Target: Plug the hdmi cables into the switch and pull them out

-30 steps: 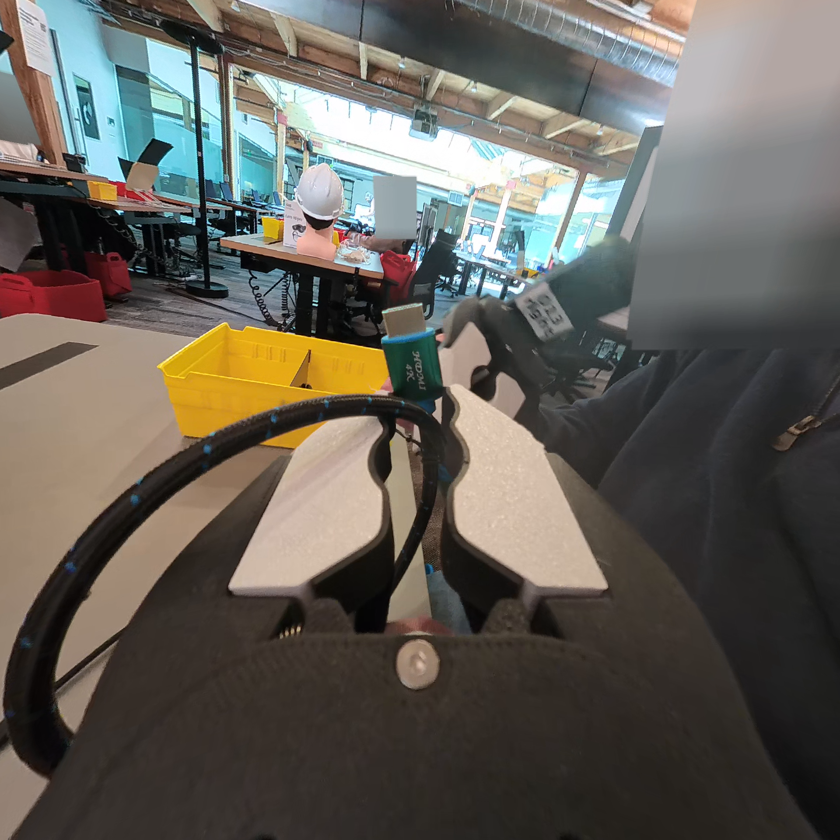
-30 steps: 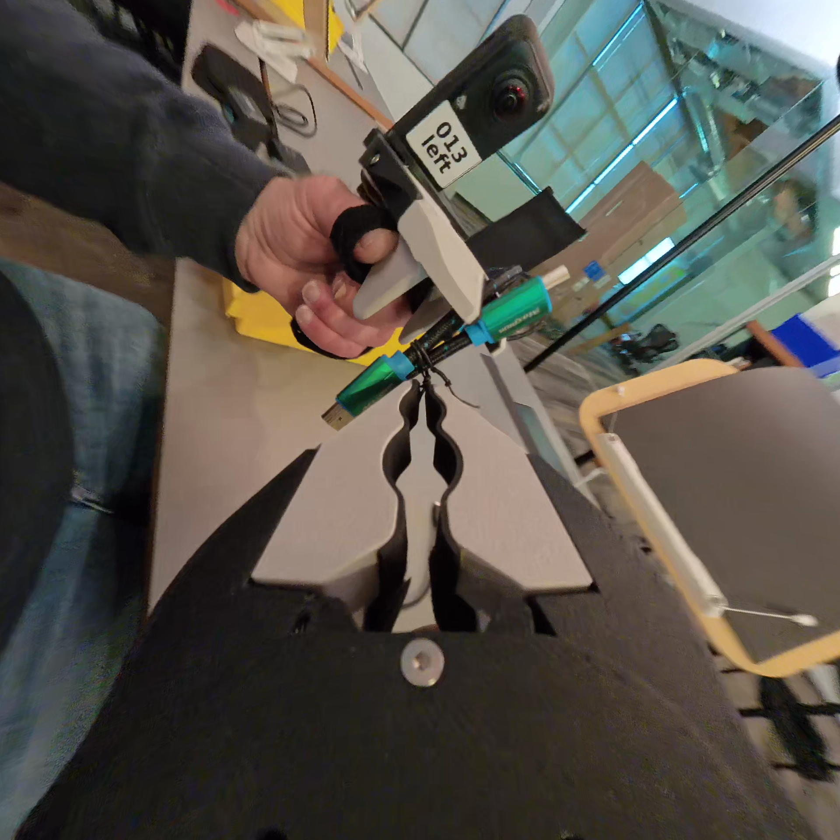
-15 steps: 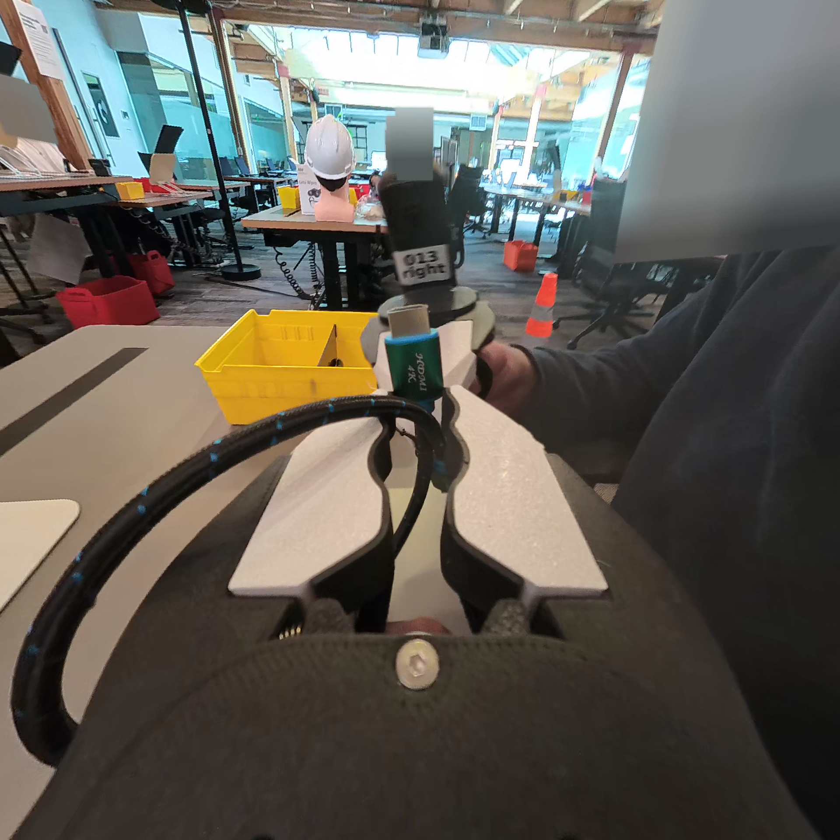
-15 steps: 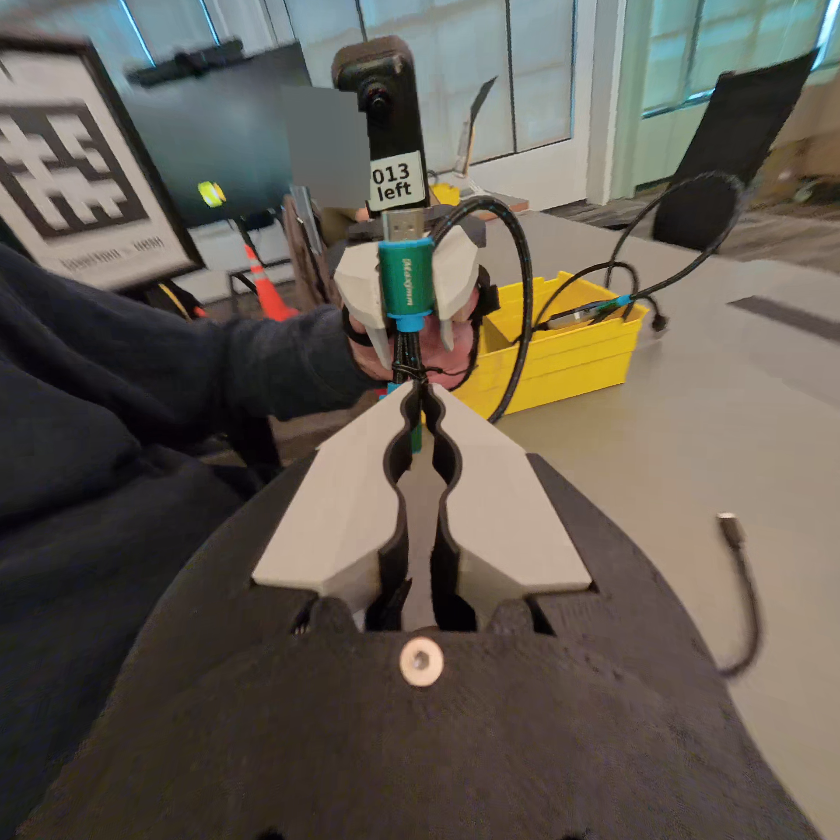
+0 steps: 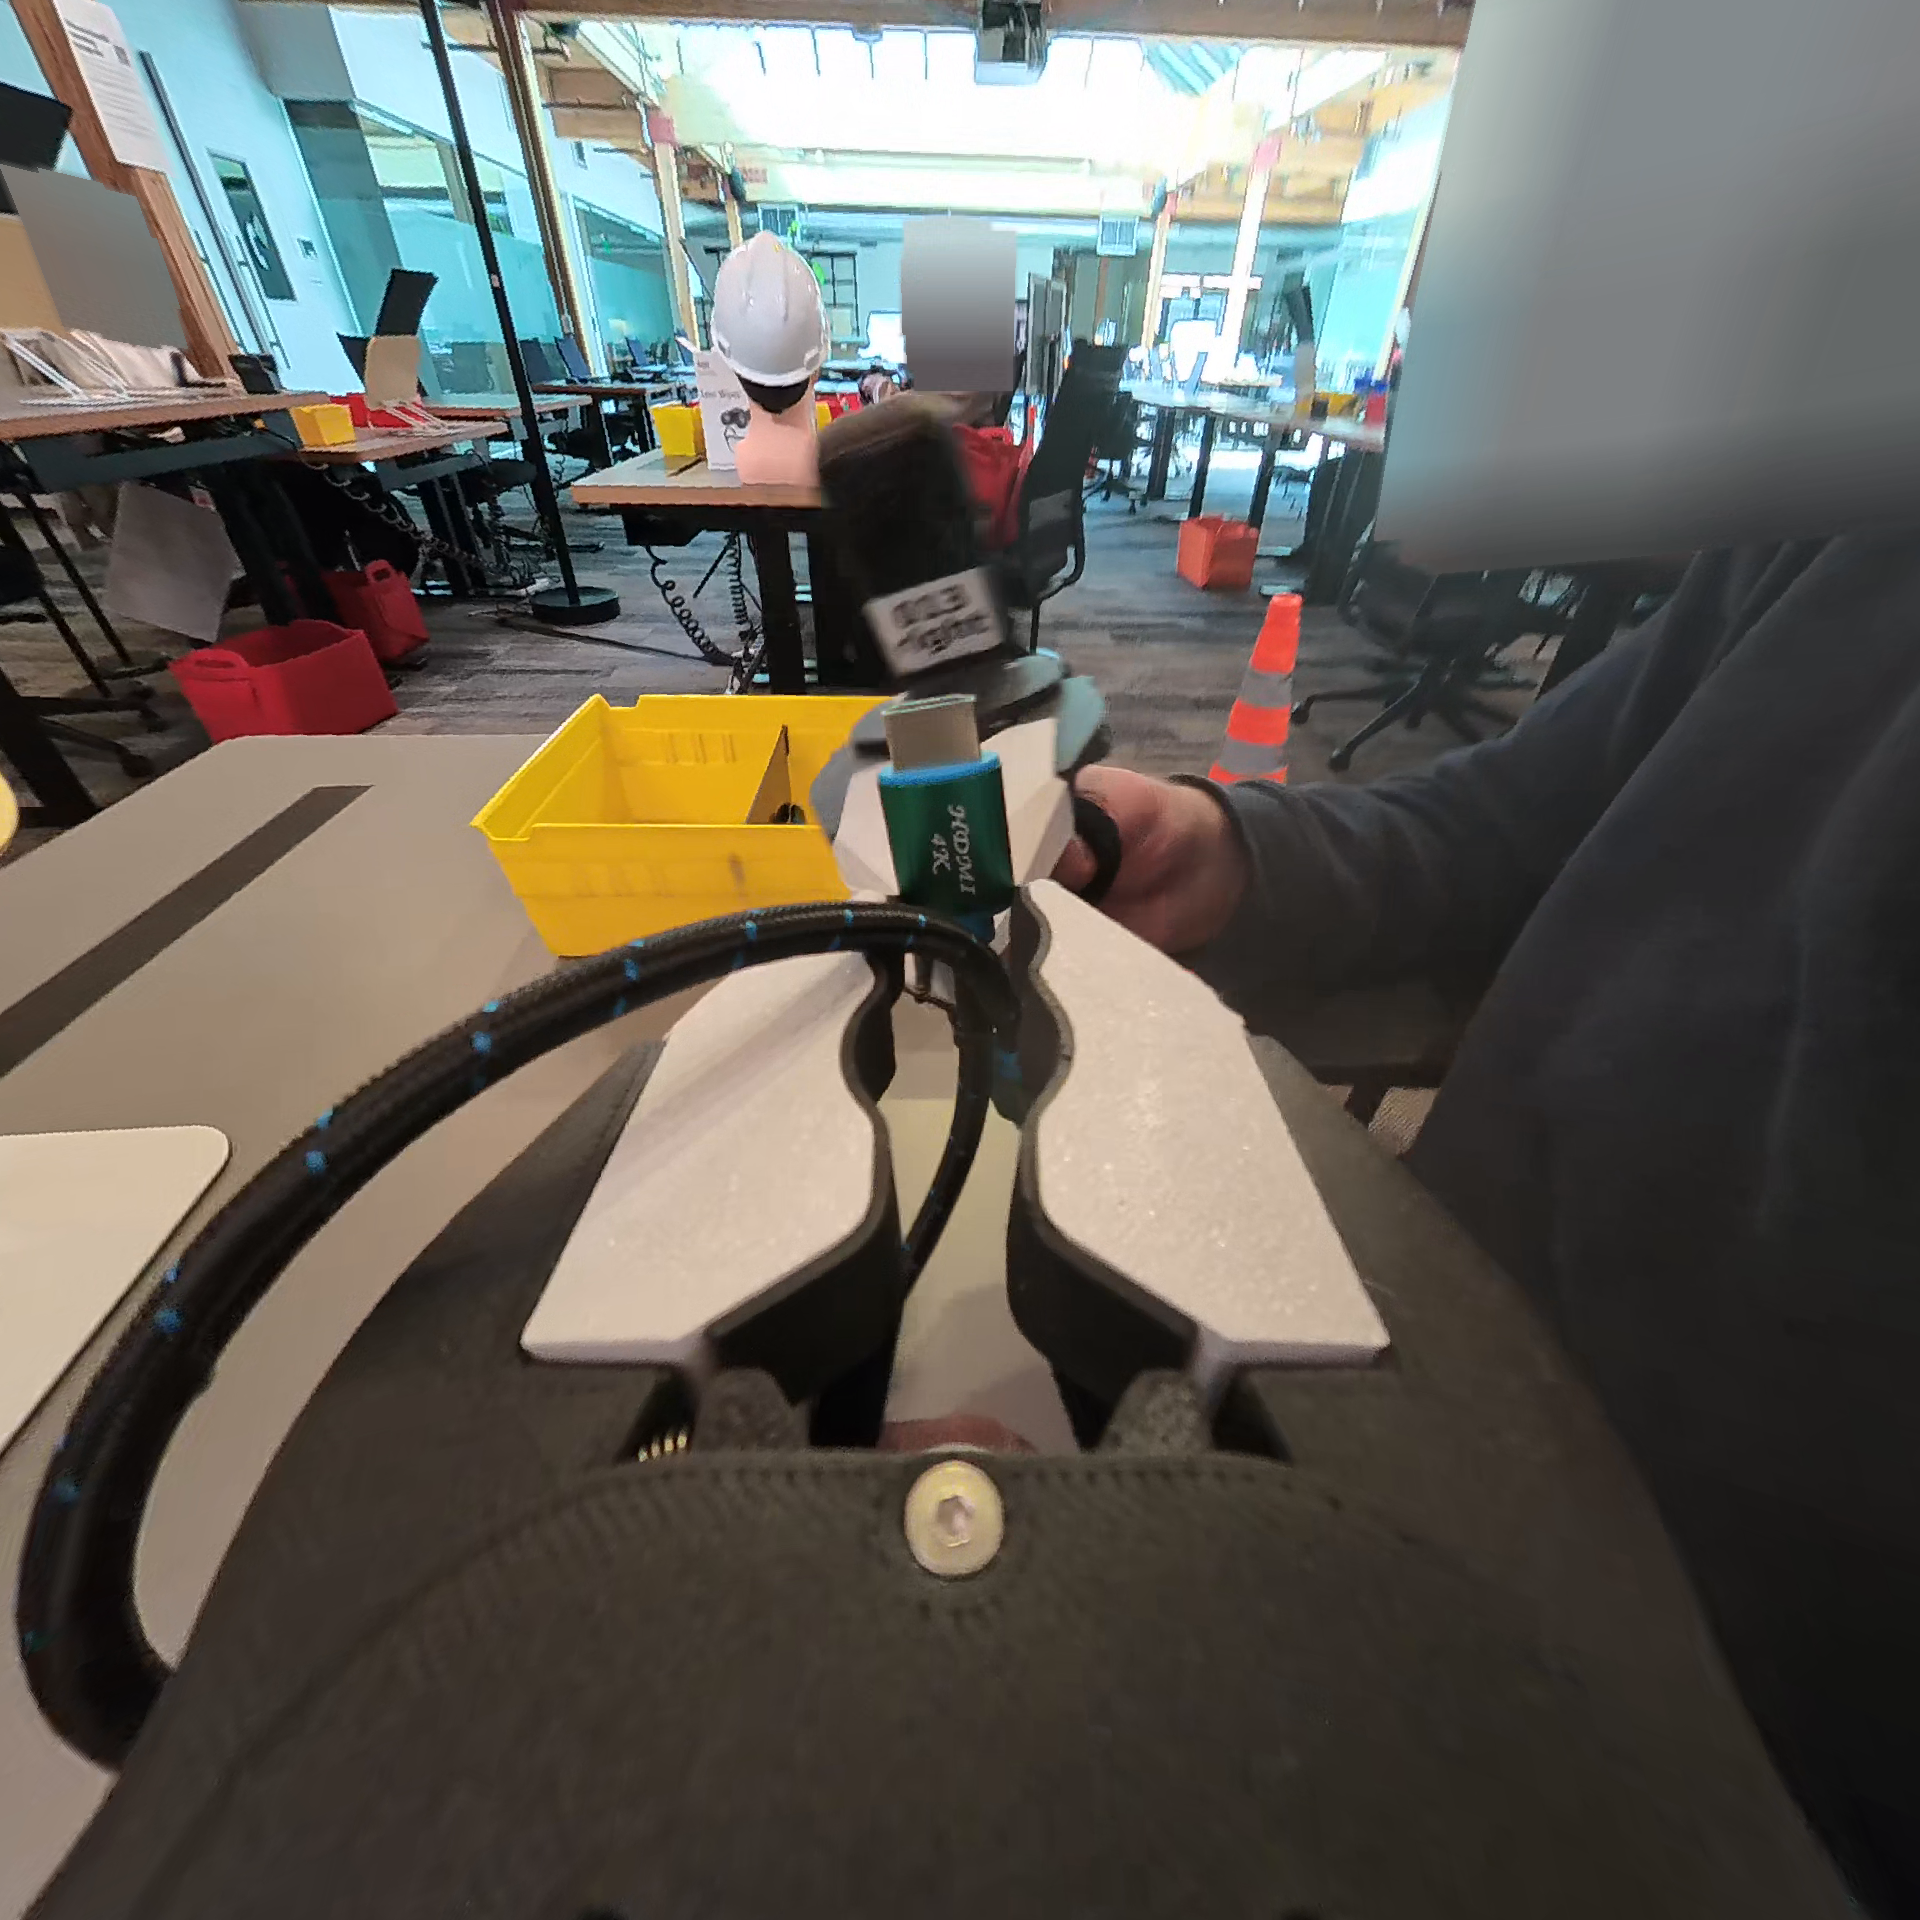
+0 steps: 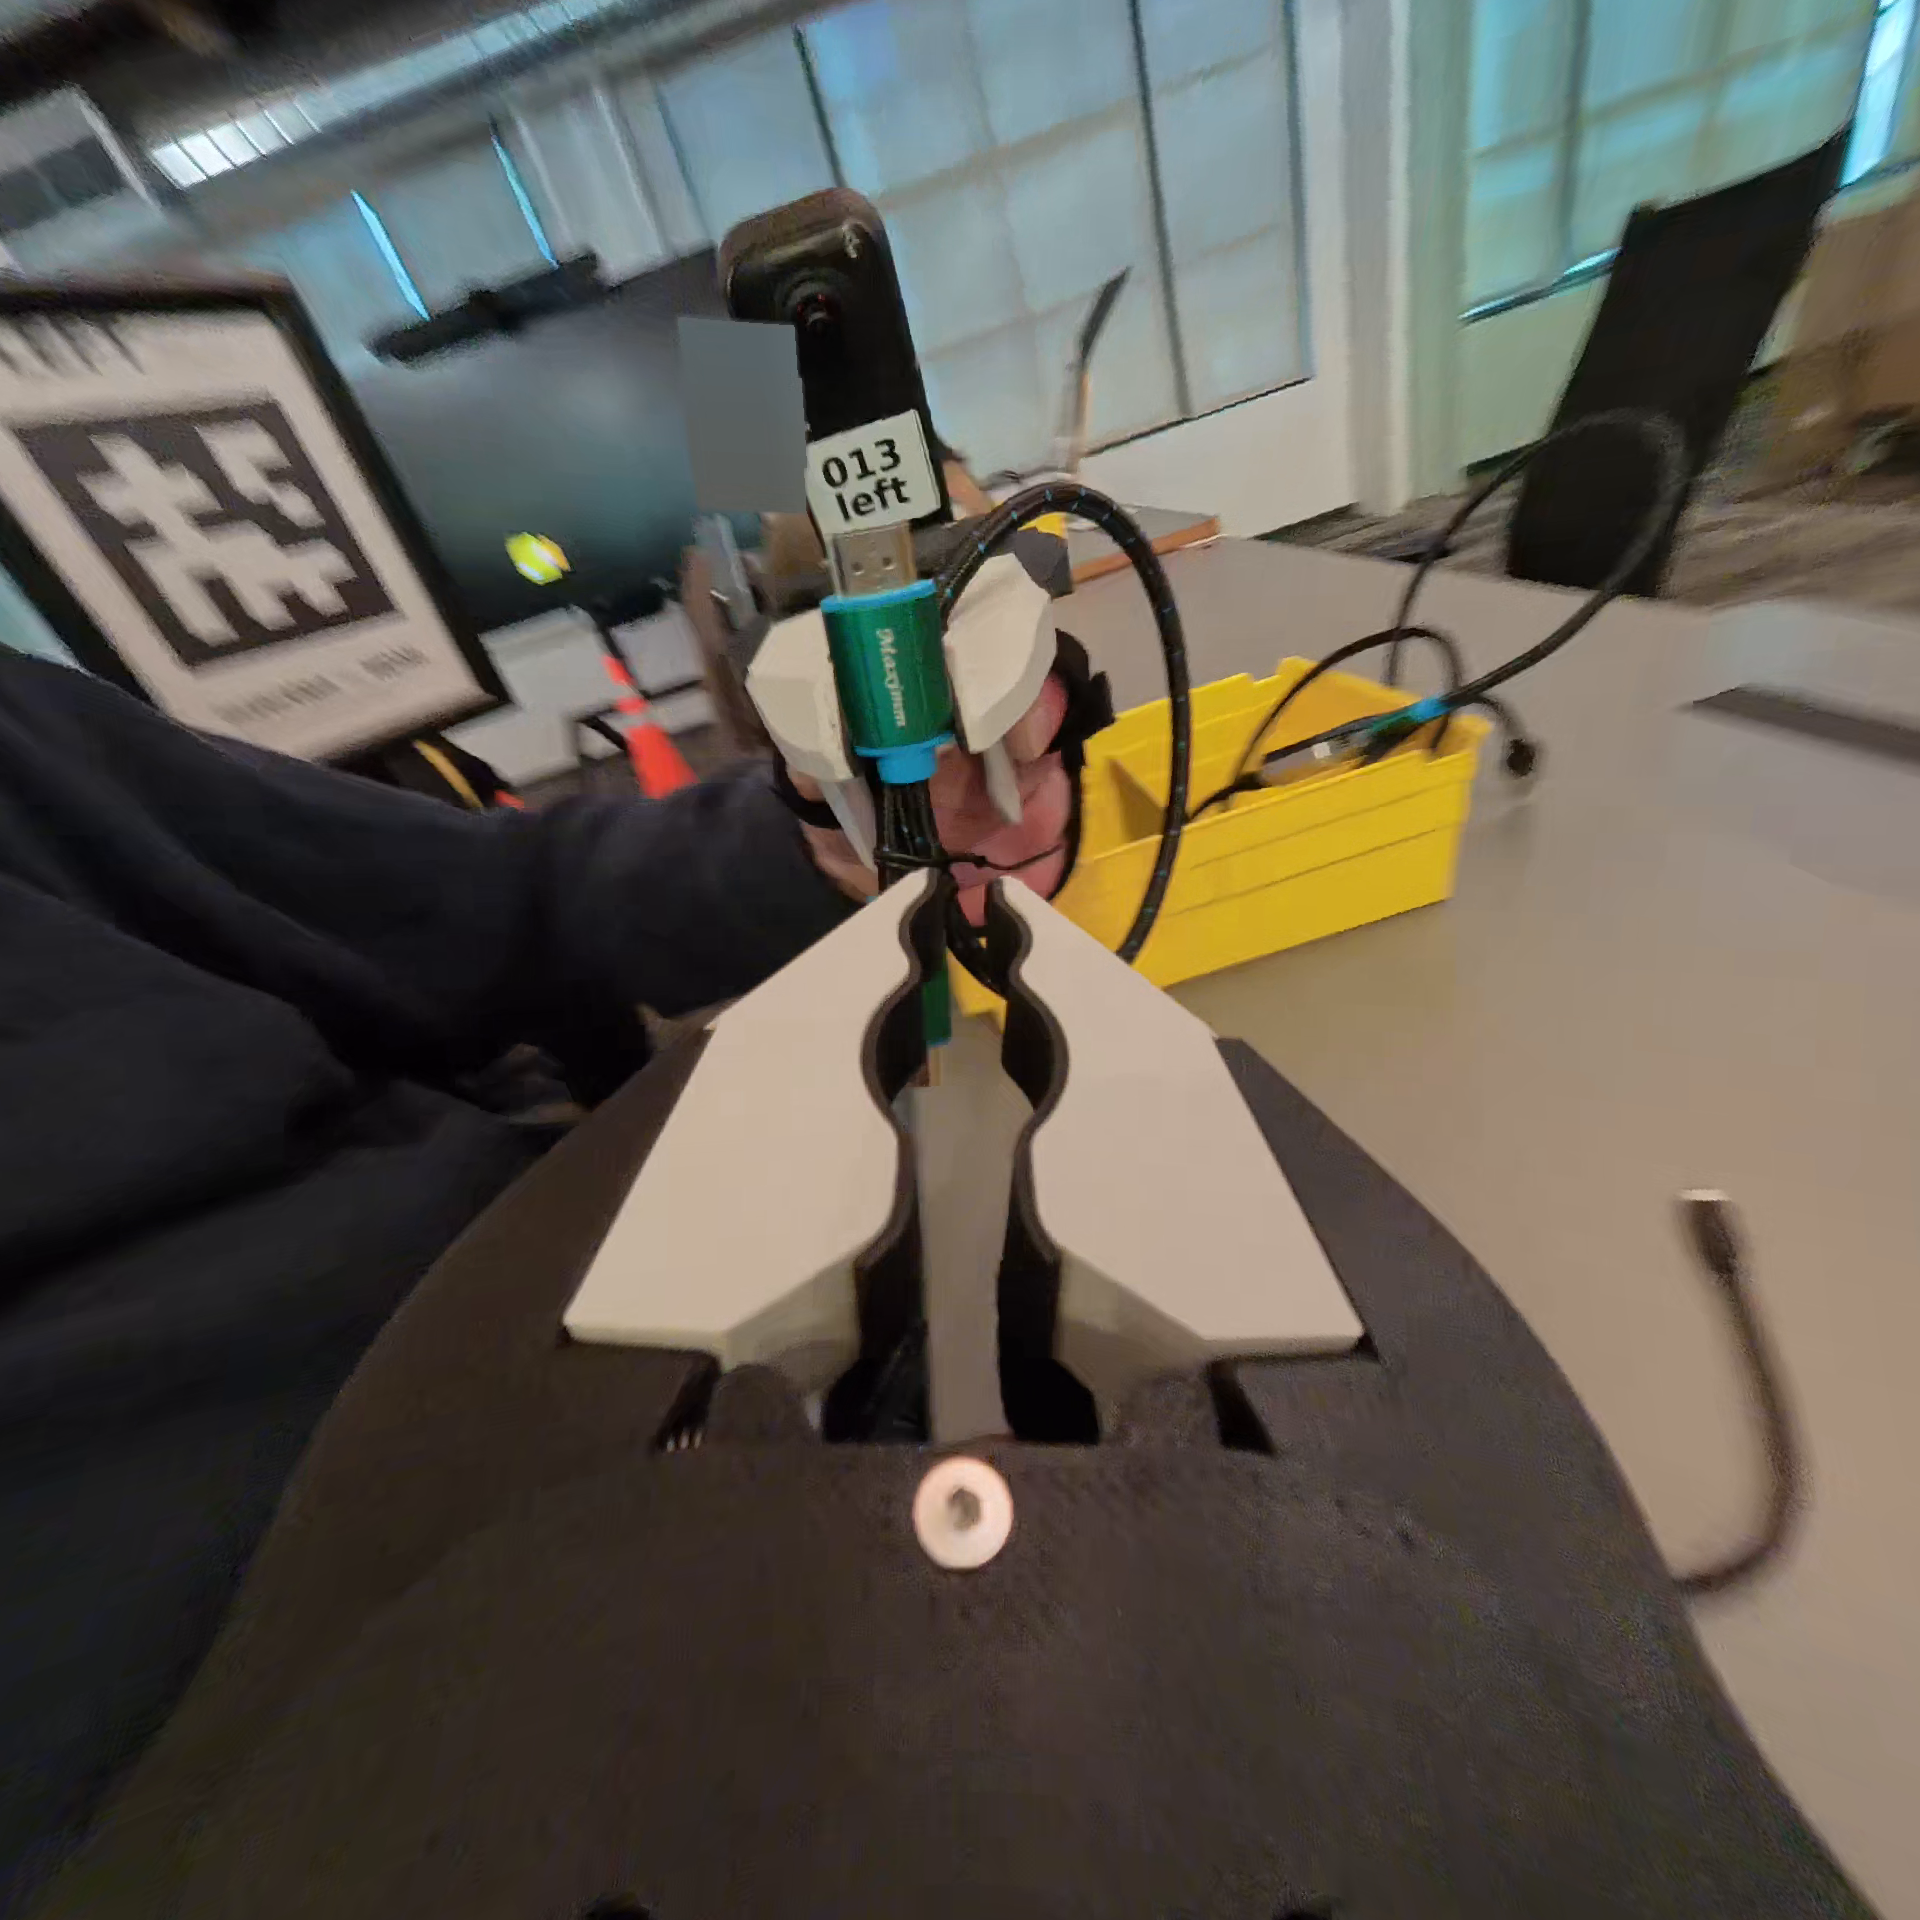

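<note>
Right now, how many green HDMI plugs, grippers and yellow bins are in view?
Green HDMI plugs: 2, upper plug and lower plug
Grippers: 2, left gripper on the upper plug, right gripper on the braided cable
Yellow bin: 1
Total: 5

An open-plan workshop-like office, probably: rows of desks [image 5: 717, 488], office chairs [image 5: 1049, 520], exposed timber ceiling beams [image 5: 665, 197] upper centre.

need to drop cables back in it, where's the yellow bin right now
The yellow bin sits on the grey table, left of the green plug in the left wrist view; in the right wrist view it lies right of the plug, with cables in it.
</note>
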`<state>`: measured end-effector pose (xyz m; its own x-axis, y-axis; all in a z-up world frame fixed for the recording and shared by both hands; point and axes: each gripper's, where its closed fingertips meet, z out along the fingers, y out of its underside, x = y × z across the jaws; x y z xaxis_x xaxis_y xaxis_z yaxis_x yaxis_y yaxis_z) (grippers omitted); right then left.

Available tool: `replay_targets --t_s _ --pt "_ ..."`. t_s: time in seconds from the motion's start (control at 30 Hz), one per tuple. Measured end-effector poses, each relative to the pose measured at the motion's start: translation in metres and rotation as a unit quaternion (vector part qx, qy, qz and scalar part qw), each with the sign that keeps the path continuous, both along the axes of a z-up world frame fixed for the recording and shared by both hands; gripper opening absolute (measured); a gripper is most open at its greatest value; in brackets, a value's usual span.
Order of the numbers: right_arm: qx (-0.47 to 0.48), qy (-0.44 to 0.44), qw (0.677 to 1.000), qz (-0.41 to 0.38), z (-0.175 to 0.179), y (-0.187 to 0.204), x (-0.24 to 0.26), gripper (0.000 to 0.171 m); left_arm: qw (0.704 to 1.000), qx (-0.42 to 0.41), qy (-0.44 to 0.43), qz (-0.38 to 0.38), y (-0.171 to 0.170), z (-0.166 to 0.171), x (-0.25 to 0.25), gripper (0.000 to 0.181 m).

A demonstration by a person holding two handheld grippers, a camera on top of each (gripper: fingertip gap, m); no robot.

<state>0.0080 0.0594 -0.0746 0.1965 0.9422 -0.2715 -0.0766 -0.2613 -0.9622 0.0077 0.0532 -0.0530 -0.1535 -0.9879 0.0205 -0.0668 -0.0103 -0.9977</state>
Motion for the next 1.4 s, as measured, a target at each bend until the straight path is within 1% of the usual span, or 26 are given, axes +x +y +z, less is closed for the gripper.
replay_targets --t_s 0.07,0.17,0.23,0.4,0.7,0.8,0.9,1.03,1.13,1.4 --pt "0.060 -0.047 0.997 -0.031 -0.003 0.001 0.001 0.008 1.000 -0.011 -0.009 0.001 0.002 0.003 -0.001 0.019" --pt "0.134 -0.106 0.983 -0.064 -0.007 0.001 -0.002 0.013 1.000 -0.021 -0.017 0.004 0.005 0.006 -0.003 0.019" --pt "0.192 -0.144 0.967 -0.089 -0.008 0.002 -0.003 0.016 0.999 -0.026 -0.020 0.004 0.005 0.006 -0.004 0.019" --pt "0.314 -0.213 0.915 -0.138 -0.004 0.001 -0.006 0.010 0.999 -0.035 -0.020 0.000 0.004 0.004 -0.002 0.019" --pt "0.404 -0.284 0.855 -0.162 -0.009 0.000 -0.010 0.004 0.999 -0.045 -0.018 -0.004 0.003 0.001 0.001 0.019" --pt "0.416 -0.298 0.843 -0.167 -0.011 0.001 -0.010 0.003 0.999 -0.047 -0.018 -0.005 0.002 0.001 0.002 0.019" --pt "0.418 -0.299 0.841 -0.169 -0.011 0.001 -0.010 0.002 0.999 -0.048 -0.018 -0.005 0.002 0.001 0.003 0.019" --pt "0.409 -0.292 0.849 -0.164 -0.011 -0.001 -0.010 0.002 0.999 -0.047 -0.018 -0.005 0.002 0.001 0.002 0.019" --pt "0.392 -0.279 0.862 -0.159 -0.010 -0.001 -0.009 0.001 0.999 -0.045 -0.018 -0.005 0.002 0.001 0.002 0.019" --pt "0.319 -0.223 0.911 -0.135 -0.006 -0.003 -0.006 0.000 0.999 -0.040 -0.018 -0.007 0.001 0.002 0.001 0.019"
